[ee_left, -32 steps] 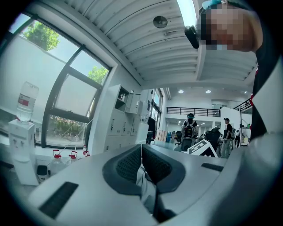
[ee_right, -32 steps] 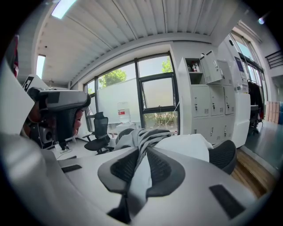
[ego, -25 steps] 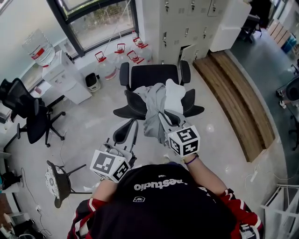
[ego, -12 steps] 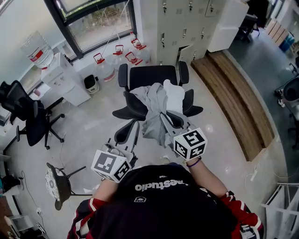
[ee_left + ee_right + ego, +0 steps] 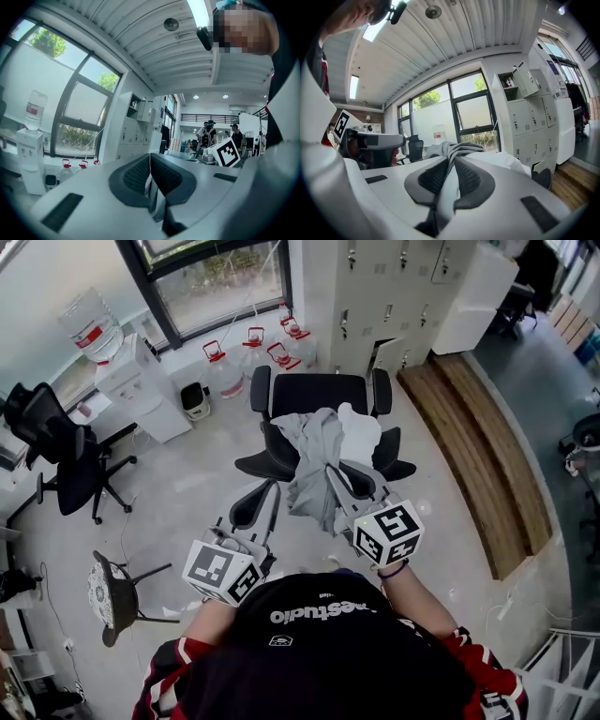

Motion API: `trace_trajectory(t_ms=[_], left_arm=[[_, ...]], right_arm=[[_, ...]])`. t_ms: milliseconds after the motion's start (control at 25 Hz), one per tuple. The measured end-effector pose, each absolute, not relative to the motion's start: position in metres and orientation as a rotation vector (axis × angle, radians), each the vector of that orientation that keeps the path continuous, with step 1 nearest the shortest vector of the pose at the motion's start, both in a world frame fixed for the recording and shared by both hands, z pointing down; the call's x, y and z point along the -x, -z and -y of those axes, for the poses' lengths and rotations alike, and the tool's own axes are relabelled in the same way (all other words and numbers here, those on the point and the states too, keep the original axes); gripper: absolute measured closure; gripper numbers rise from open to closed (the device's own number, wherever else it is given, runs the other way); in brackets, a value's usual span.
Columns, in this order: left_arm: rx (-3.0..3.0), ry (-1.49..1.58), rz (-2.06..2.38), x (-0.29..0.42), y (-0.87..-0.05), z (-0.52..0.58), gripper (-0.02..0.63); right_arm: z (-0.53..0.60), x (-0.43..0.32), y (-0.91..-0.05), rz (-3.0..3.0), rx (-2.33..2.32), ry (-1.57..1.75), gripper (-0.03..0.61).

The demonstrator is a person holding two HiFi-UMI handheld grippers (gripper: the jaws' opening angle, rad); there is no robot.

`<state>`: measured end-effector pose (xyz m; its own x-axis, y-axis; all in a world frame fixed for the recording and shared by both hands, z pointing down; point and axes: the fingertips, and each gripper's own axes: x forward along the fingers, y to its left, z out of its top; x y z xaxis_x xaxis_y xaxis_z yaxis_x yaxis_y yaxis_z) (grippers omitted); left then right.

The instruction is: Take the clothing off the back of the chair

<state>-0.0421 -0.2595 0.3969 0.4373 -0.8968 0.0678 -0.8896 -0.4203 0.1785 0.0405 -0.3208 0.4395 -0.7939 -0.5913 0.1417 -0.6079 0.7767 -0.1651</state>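
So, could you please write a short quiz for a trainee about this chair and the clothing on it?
1. True or false: the left hand-held gripper is shut on the grey garment.
2. The right hand-held gripper is shut on: A) a towel, B) the grey garment, C) a bag.
3. What colour is the second garment that lies on the black chair beside the grey one?
Key: 1 false, its jaws are together with nothing between them; 2 B; 3 white.
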Motion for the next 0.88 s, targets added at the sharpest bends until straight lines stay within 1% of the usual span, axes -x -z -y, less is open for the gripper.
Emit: trace_trajectory(t_ms=[520,880], left_arm=[[-2.310,0.065,1.779,0.070,-0.405,0.251,0.588],[-2.205,0.123,1.941,0.139,-0.388,0.211,0.588]], right_arm=[[0.336,-0.009,-0.431,2.937,-0.730,-0.242,0.525],[0.323,0.055,-0.412,2.963,-0.635,-0.209,0.525]])
